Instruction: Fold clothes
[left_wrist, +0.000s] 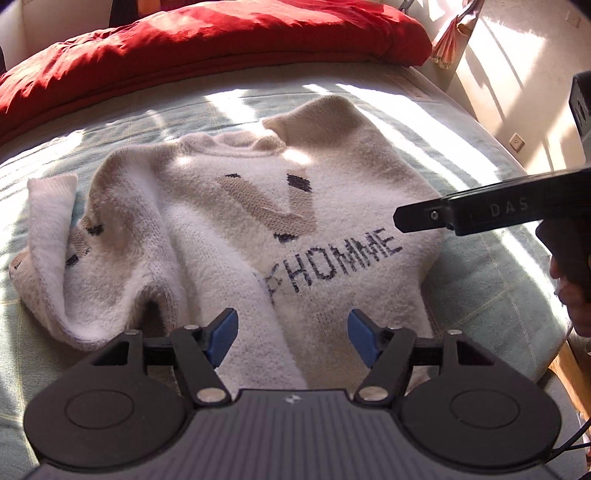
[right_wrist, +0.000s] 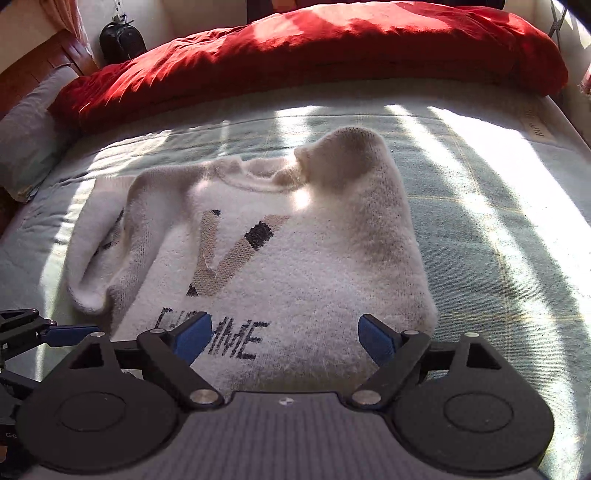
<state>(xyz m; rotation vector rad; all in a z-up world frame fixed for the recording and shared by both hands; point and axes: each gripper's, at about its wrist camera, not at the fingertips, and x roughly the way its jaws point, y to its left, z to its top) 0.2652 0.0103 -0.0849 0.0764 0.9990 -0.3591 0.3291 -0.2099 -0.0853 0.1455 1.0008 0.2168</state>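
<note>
A cream knitted sweater (left_wrist: 236, 229) with a beige V and dark "HOMME" lettering lies face up on the bed, collar away from me. Its right side and sleeve are folded over the body; the left sleeve (left_wrist: 48, 236) lies bunched at the left. It also shows in the right wrist view (right_wrist: 280, 251). My left gripper (left_wrist: 293, 334) is open and empty just above the sweater's near hem. My right gripper (right_wrist: 284, 334) is open and empty over the lettering near the hem; its body shows from the side in the left wrist view (left_wrist: 480, 210).
A pale green blanket (left_wrist: 480, 280) covers the bed. A red duvet (right_wrist: 314, 51) lies bunched along the far side. A grey pillow (right_wrist: 26, 136) sits at the far left. The bed's right edge and a wall (left_wrist: 517, 74) are close by.
</note>
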